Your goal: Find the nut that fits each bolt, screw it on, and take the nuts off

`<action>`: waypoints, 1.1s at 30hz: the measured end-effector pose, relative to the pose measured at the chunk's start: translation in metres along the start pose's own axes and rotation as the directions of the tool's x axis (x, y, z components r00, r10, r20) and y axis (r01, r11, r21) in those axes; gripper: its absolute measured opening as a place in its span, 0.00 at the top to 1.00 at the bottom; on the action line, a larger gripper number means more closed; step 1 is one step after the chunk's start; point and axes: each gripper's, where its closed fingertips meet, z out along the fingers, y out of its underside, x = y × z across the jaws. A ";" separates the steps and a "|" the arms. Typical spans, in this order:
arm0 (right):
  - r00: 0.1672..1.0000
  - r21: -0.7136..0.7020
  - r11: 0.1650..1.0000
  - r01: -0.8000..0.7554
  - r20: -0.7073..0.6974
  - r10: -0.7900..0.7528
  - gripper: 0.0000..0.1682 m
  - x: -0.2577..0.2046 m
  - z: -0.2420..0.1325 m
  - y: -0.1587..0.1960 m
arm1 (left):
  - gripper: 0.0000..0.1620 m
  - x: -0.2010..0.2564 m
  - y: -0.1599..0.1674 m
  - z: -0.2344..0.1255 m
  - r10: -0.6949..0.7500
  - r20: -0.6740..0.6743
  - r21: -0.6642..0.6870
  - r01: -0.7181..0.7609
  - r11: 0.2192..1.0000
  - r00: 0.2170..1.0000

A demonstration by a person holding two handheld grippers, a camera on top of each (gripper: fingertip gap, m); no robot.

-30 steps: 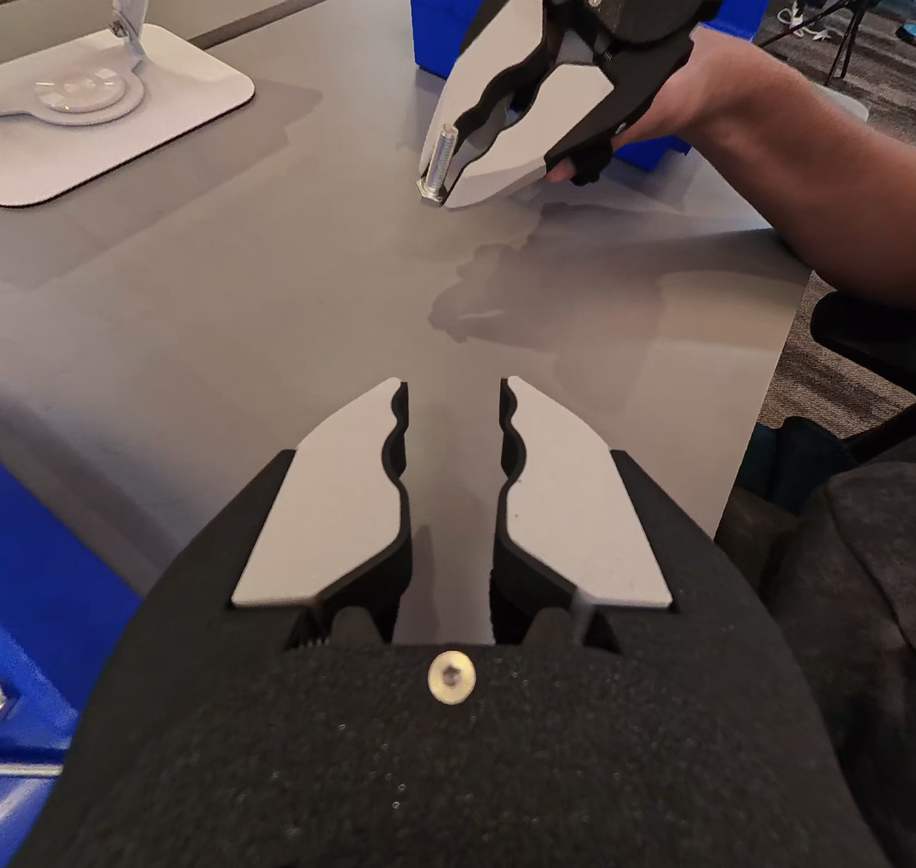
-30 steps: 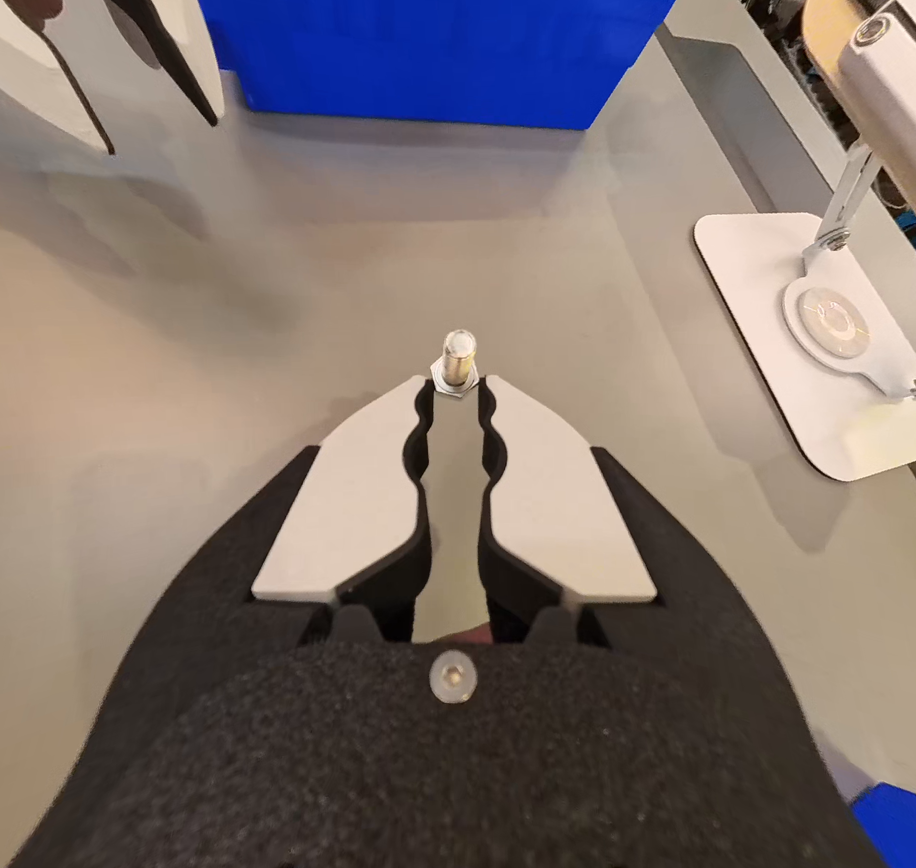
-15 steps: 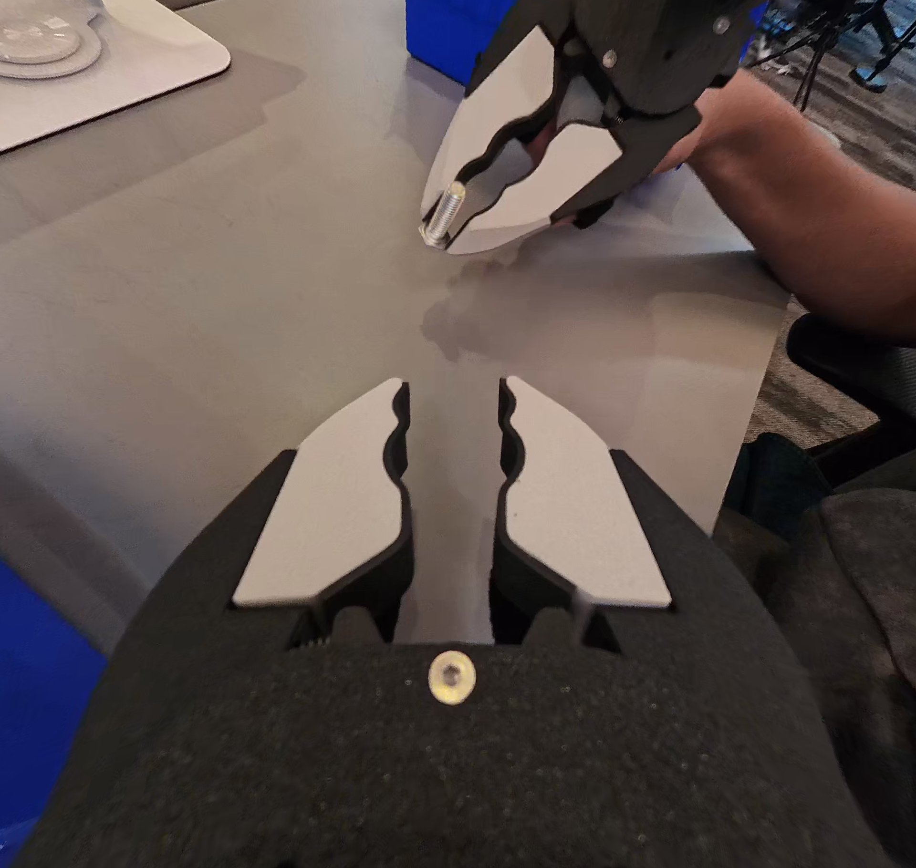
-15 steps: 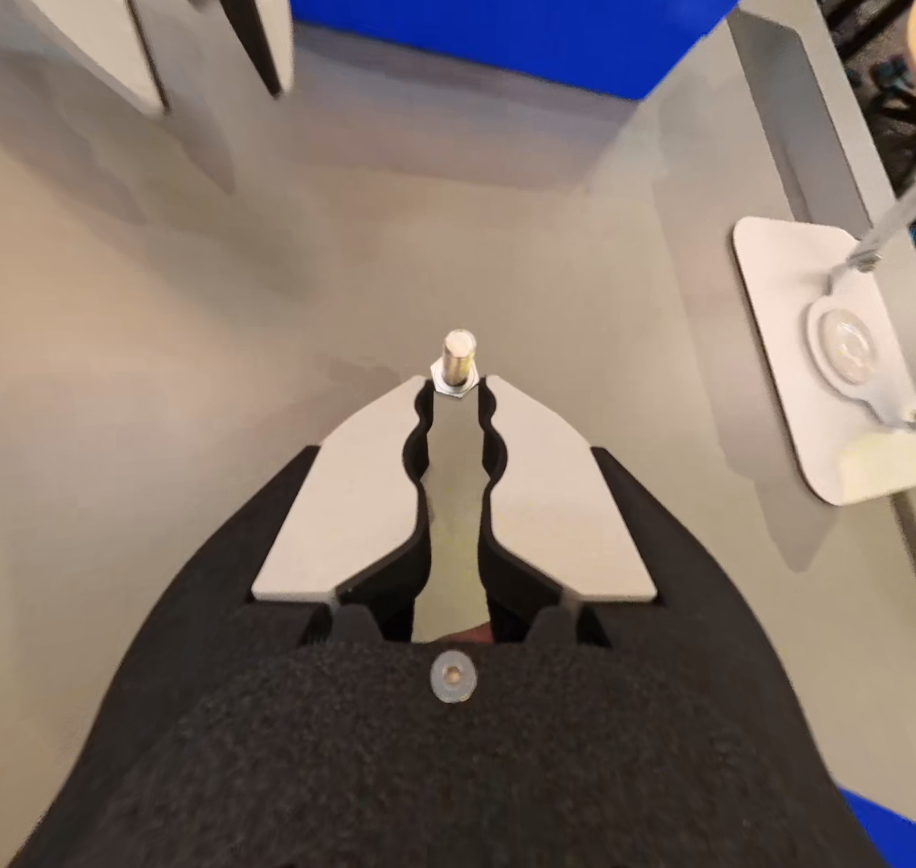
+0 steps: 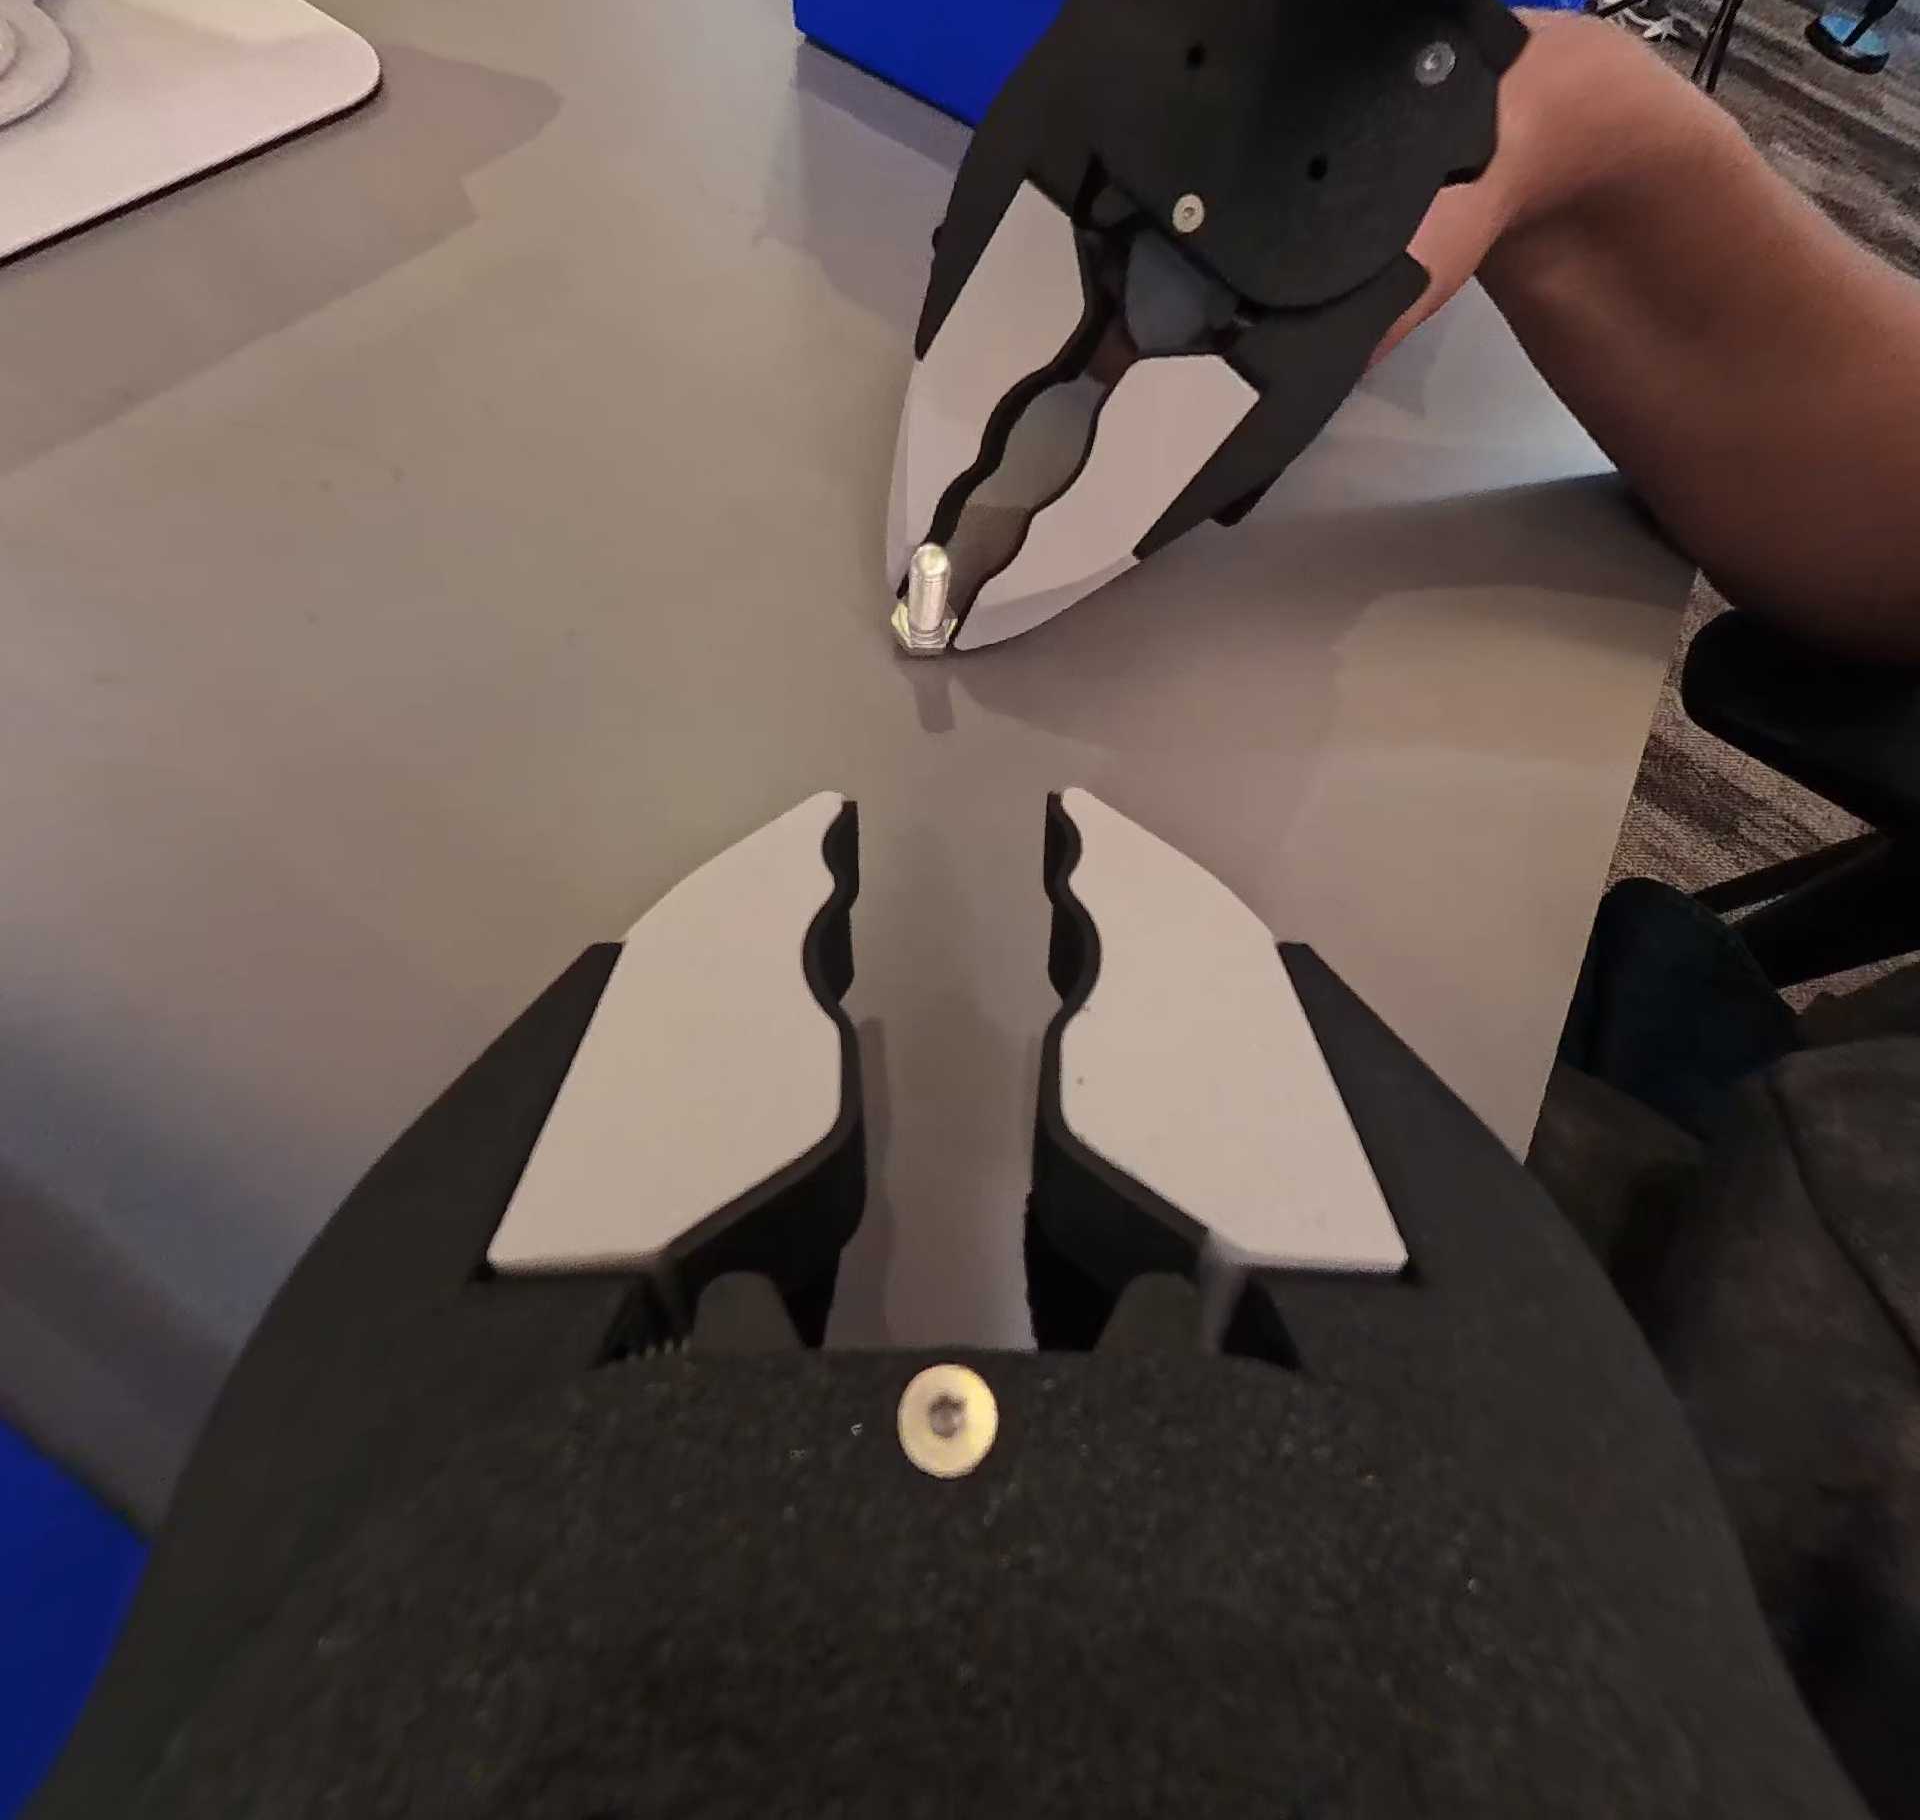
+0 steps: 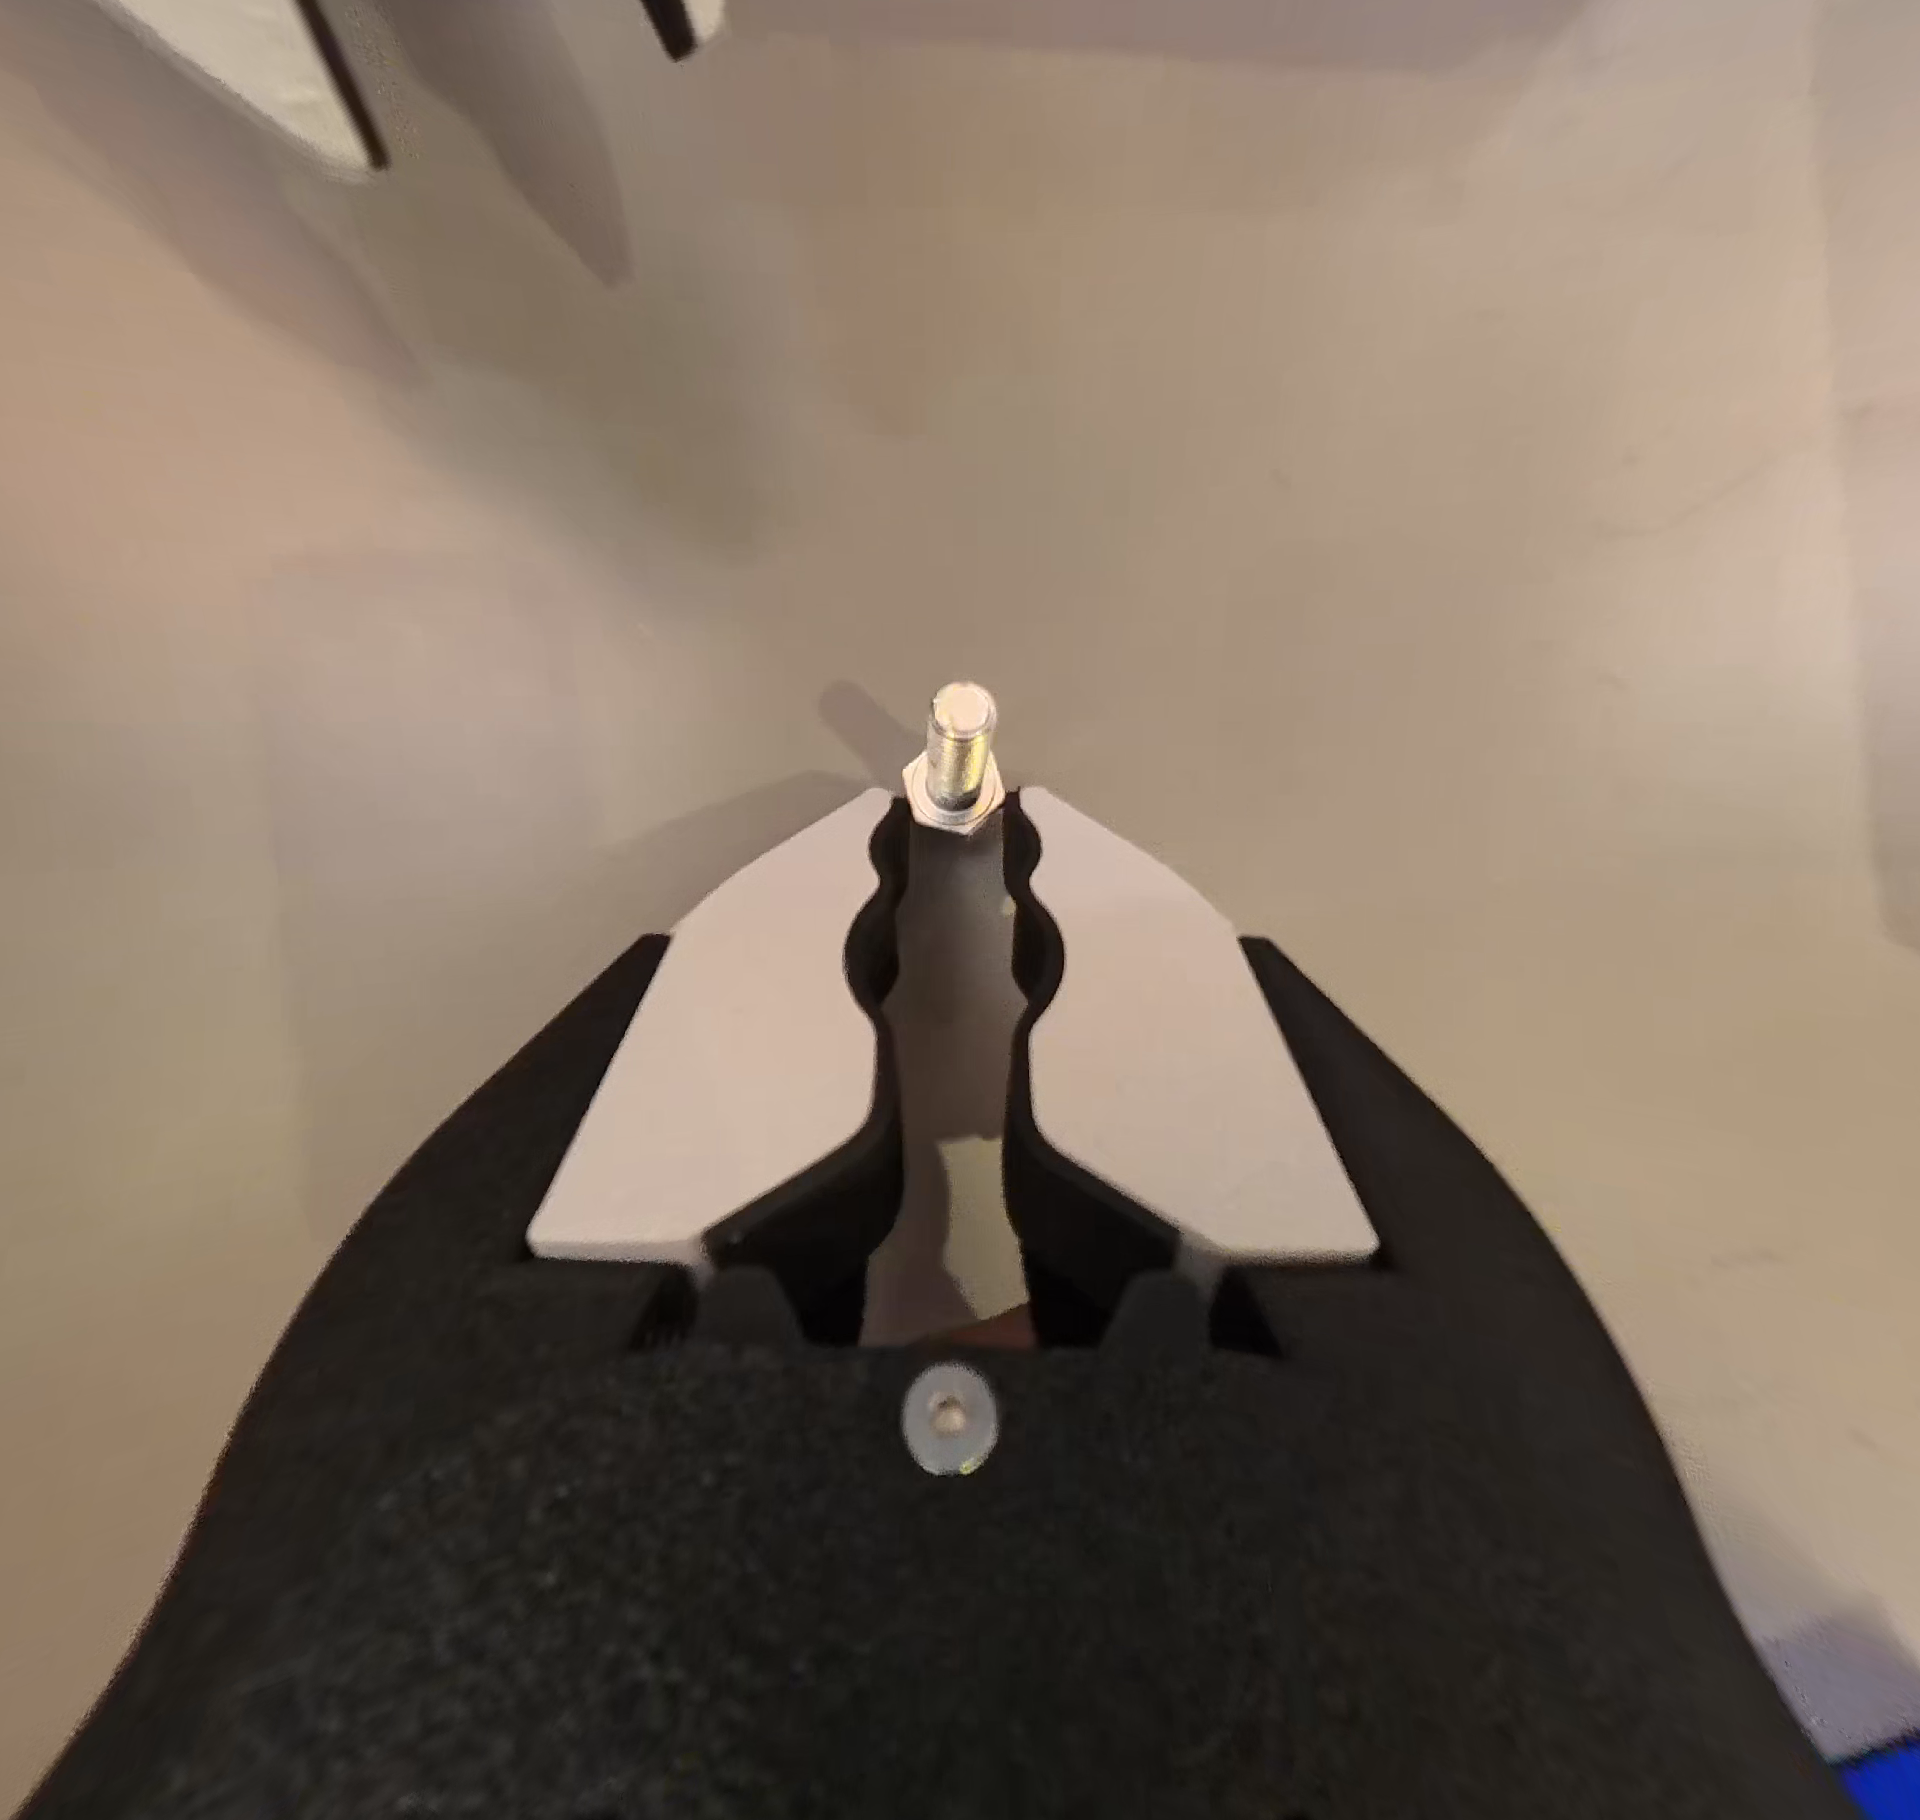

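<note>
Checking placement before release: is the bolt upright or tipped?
Upright. The bolt stands head down on the table, shaft pointing up, head pinched between the right gripper fingers' tips.

A grey table (image 5: 436,544) carried everything. On it, w/ its hex head down and shank upright, stood a small silver bolt (image 5: 924,607), near the middle. At the far left corner lay a white flat stand base (image 5: 156,97). A blue bin (image 5: 914,14) sat at the far edge, well apart from the bolt. Shadows fell across the top.
</note>
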 end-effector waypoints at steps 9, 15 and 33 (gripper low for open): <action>0.999 0.063 0.997 -0.054 0.003 0.054 0.88 0.005 -0.001 0.002 | 0.79 0.007 0.008 -0.002 0.021 -0.004 -0.017 -0.021 1.000 1.000; 0.993 0.164 0.979 -0.118 0.017 0.117 0.82 0.005 -0.011 0.002 | 0.79 0.009 0.014 -0.007 0.039 -0.001 -0.032 -0.039 0.999 0.999; 0.983 0.159 0.974 -0.163 0.110 0.147 0.83 0.015 0.016 -0.012 | 0.78 0.011 0.009 -0.022 0.121 0.038 -0.023 -0.120 0.992 0.992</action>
